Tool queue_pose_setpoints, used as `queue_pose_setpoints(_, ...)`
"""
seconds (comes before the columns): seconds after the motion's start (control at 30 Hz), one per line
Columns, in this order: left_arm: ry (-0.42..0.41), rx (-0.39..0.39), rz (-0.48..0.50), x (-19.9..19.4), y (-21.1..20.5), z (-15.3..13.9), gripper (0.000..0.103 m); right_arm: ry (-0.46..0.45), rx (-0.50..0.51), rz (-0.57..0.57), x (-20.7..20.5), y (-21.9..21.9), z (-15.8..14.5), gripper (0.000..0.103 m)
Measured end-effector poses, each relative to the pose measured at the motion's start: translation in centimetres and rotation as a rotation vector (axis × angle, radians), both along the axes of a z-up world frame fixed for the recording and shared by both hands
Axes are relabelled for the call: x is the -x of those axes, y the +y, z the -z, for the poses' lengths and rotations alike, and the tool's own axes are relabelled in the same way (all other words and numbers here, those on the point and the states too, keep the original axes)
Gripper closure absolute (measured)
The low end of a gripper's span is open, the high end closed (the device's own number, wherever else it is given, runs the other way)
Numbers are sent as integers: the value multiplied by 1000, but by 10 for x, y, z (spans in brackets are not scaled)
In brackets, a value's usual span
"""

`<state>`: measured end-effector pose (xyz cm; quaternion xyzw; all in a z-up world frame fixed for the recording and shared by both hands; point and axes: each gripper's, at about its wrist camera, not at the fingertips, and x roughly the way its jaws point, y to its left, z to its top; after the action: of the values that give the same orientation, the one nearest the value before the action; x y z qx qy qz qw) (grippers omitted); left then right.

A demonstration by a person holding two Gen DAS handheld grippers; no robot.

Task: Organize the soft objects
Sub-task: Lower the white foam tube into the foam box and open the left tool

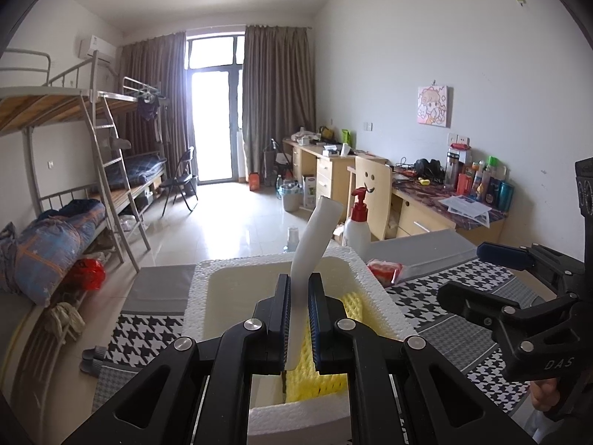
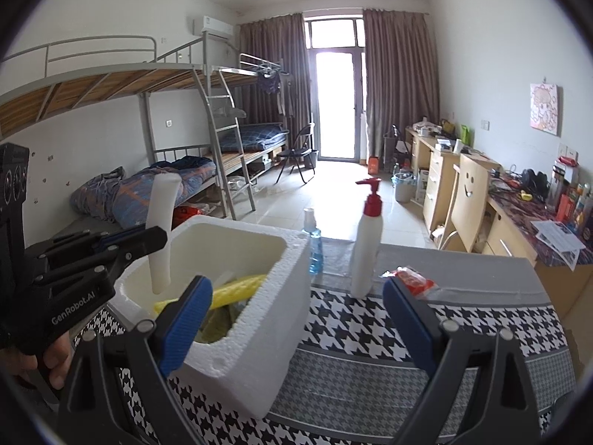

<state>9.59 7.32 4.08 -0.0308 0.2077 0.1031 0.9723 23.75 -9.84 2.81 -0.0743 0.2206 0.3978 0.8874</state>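
Foam strip (image 1: 315, 237) pinched upright in left gripper (image 1: 298, 319) above foam box (image 1: 374, 296); right gripper (image 2: 296, 319) wide, empty, at box's 3 o'clock.

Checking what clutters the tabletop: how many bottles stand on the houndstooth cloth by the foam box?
2: a white pump bottle with a red pump, right of the foam box, and a small blue spray bottle between them, further back. The box could hide others.
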Motion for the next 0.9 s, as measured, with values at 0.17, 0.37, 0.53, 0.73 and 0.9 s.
queue_pose_setpoints(0.17, 9, -2, 8, -6, -3, 0, 93, 1, -2, 17, -2, -6, 0, 8)
queue_pose_setpoints(0.37, 40, 10, 3, -15, -2, 5, 87, 14, -8, 31, -5, -13, -1, 8)
queue_pose_setpoints(0.53, 42, 6, -41, -15, 2, 7, 26, 13, -6, 37, -6, -17, -1, 8)
queue_pose_setpoints(0.73, -9, 2, -79, -2, 4, 1, 2, 14, -16, 36, -6, -20, -2, 8)
queue_pose_setpoints(0.9, -33, 15, -90, 7, 5, -1, 1, 10, -27, 28, -2, -21, -4, 8)
